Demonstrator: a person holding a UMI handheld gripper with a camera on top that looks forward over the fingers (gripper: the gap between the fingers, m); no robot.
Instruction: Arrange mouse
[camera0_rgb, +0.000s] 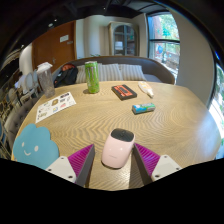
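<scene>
A pale pink-white mouse (117, 149) with a dark top band lies on the round wooden table (110, 115). It stands between my gripper's (113, 162) two fingers, with a gap at either side. The magenta pads (82, 158) flank it left and right. The fingers are open and the mouse rests on the table.
Beyond the mouse lie a teal object (143, 108), a black and red item (124, 91), a green cup (92, 76) and a white object (147, 89). A printed leaflet (55, 106) lies at the left; a light blue cloud-shaped thing (36, 147) sits near the left finger. A sofa stands behind the table.
</scene>
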